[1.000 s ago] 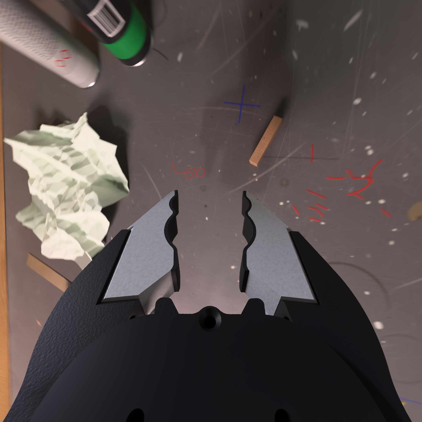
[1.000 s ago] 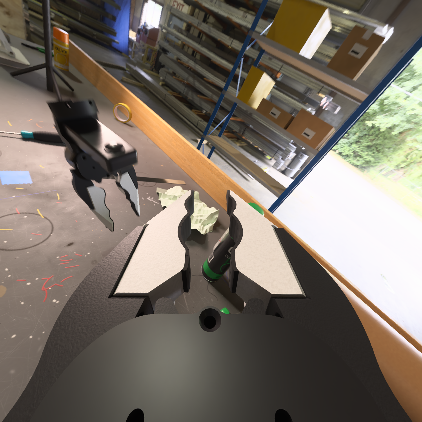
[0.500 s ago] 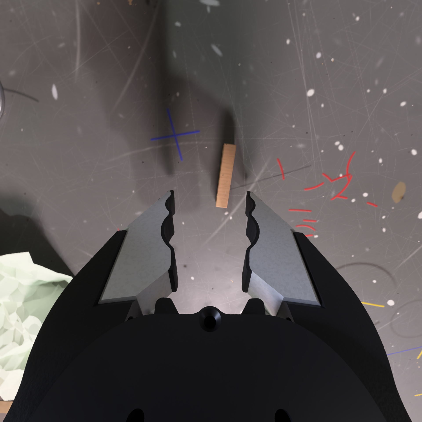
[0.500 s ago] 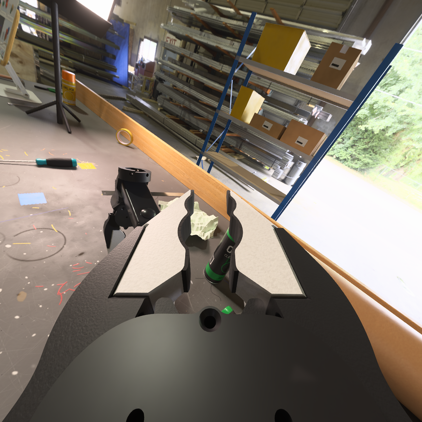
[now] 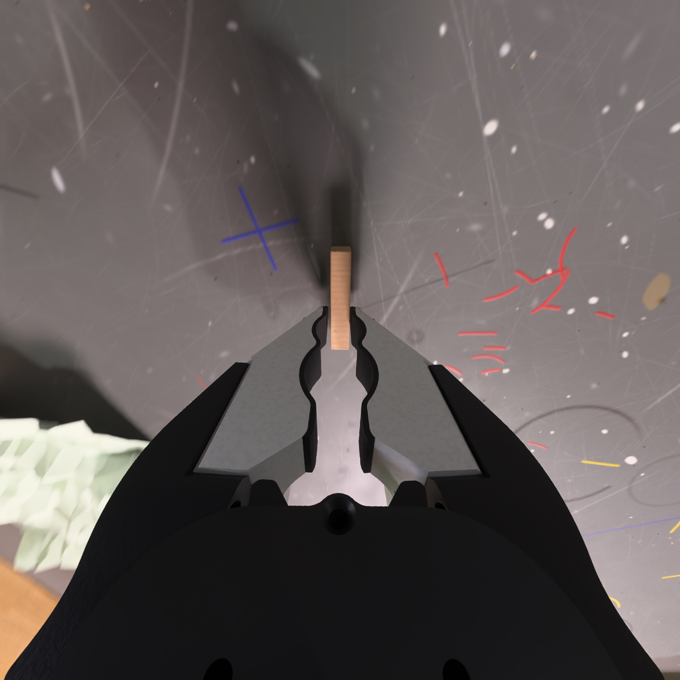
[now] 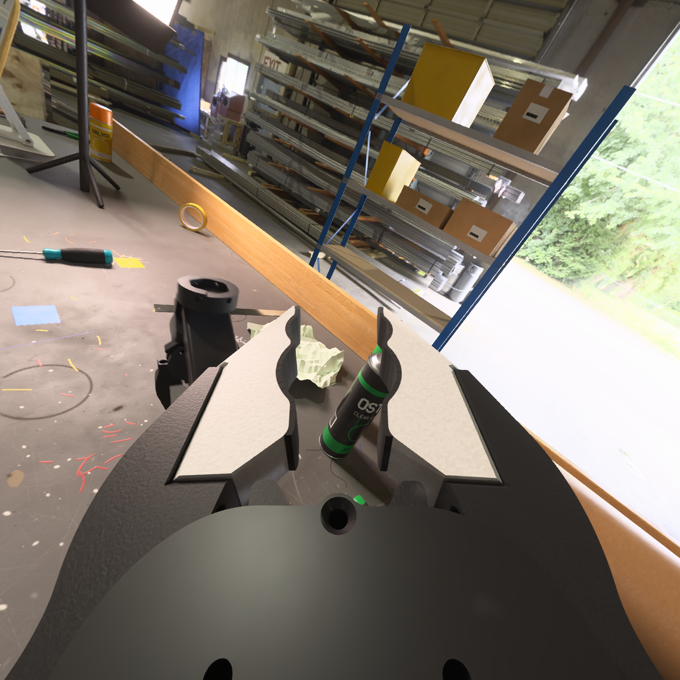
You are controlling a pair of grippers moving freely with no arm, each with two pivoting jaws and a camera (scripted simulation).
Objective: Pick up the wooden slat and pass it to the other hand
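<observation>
Warehouse shelving (image 6: 423, 154) stacked with cardboard boxes fills the background beyond the right gripper (image 6: 337, 316), behind the wooden edge of a scratched grey workbench (image 6: 73, 423). This gripper hovers above the bench with its fingers spread apart and nothing between them. Seen through that gap, a black and green spray can (image 6: 349, 412) lies on its side, with a crumpled pale green paper (image 6: 316, 360) just past it. Off to the gripper's left, the black body of the left gripper (image 6: 198, 331) points down at the bench.

Looking down along the left gripper (image 5: 339, 312), its fingers are drawn in narrowly around the near end of the wooden slat (image 5: 340, 298), which extends straight ahead past the fingertips. The pads seem to touch its sides, though a thin gap cannot be ruled out. A blue cross (image 5: 259, 230) is marked on the bench ahead and left of the tips, red scribbles (image 5: 530, 290) to the right.
</observation>
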